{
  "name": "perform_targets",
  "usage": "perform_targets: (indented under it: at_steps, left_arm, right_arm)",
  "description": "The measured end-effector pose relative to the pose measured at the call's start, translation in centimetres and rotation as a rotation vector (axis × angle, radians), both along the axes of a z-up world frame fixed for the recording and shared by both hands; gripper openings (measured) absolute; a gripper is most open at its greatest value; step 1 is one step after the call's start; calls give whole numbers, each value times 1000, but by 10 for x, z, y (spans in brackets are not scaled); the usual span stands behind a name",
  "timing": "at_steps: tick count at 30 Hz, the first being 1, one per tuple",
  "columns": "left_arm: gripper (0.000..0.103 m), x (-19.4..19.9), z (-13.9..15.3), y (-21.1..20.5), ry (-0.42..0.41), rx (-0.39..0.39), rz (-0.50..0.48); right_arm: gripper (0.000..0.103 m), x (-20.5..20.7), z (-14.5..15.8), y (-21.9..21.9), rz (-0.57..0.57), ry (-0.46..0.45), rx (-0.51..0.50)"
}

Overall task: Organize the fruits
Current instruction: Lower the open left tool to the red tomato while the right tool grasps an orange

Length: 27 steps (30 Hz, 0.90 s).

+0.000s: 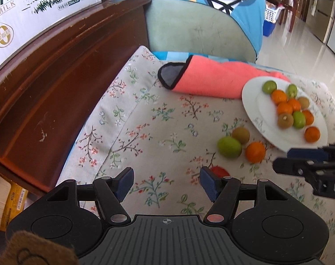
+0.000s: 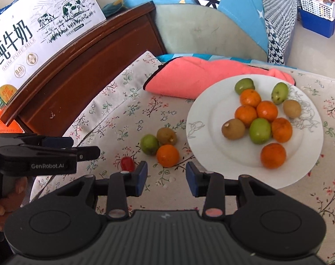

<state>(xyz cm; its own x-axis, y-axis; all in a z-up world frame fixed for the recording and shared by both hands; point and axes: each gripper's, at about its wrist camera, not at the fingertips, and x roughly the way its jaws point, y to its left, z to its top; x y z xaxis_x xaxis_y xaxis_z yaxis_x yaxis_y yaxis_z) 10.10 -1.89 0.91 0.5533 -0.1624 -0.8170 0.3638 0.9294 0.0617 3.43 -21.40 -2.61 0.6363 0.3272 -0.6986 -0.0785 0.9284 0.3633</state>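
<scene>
A white plate (image 2: 200,119) on the floral cloth holds several oranges, green fruits and kiwis; it also shows in the left wrist view (image 1: 251,97). Beside the plate lie a loose green fruit (image 2: 149,144), a kiwi (image 2: 166,136) and an orange (image 2: 168,155), seen too in the left wrist view as the green fruit (image 1: 229,147), kiwi (image 1: 240,135) and orange (image 1: 255,152). A small red fruit (image 2: 127,163) lies near them. My right gripper (image 2: 167,177) is open and empty, just short of the loose orange. My left gripper (image 1: 166,184) is open and empty over bare cloth.
A pink folded cloth (image 2: 202,77) lies behind the plate. A dark wooden cabinet (image 1: 56,70) with a milk carton box (image 2: 34,31) stands at the left. A green chair with blue fabric (image 1: 200,26) stands behind the table.
</scene>
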Motion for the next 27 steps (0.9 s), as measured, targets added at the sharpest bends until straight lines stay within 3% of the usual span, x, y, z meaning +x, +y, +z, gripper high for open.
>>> perform_targets:
  at_steps: [20,23,27]
  left_arm:
    - [67,-10,-10,3,48,-43,-67]
    - [67,-12,-13,-3,58,-60,-97]
    - [67,-17,-16,-11,40,-79,-143]
  right_arm:
    - [39,32,-26,20,-52,24,-59]
    - [30,32,-26,21,-41,20,-65]
    - [30,29,-24,20,-31,19,-55]
